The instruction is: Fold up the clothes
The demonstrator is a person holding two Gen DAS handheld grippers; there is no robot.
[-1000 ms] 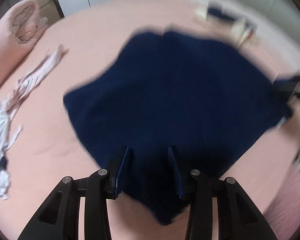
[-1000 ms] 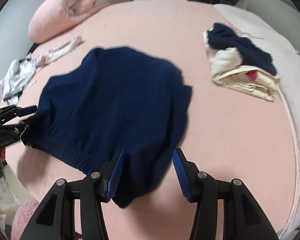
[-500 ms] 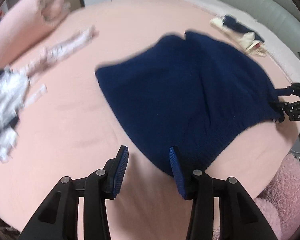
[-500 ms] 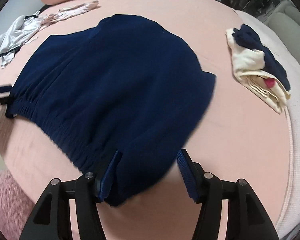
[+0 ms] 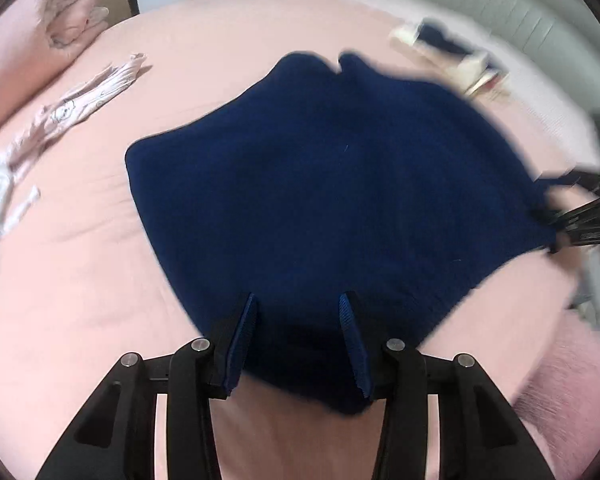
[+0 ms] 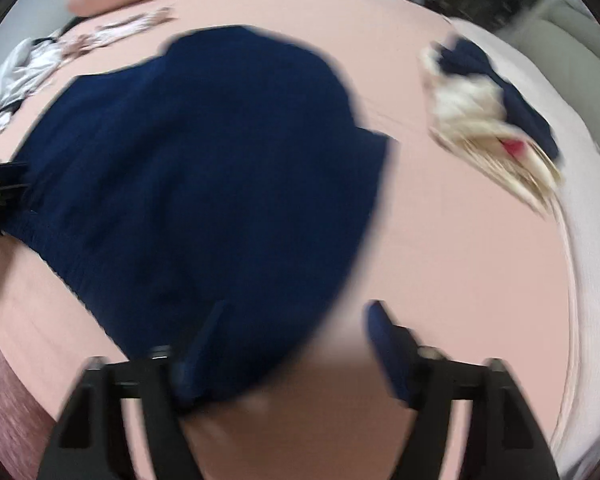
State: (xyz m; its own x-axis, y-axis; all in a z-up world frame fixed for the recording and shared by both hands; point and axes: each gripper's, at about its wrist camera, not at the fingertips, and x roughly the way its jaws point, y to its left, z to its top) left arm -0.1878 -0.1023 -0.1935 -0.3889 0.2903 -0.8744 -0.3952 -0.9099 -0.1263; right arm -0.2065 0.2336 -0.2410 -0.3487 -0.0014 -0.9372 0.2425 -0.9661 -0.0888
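Apparently the navy shorts (image 5: 340,200) are being spread on the bed (image 5: 100,280); left tongs (image 5: 298,332) and right tongs (image 6: 296,344) gape, waistband corners between. Closing needed next.

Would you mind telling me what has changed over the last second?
The navy garment has been shifted on the pink bed and lies spread flat. Both hand-held grippers, left and right, stay open at its near corners. The folded pile is unchanged.

Right wrist view motion-blurred; folded pile (image 6: 488,120) smeared, contents unreadable.
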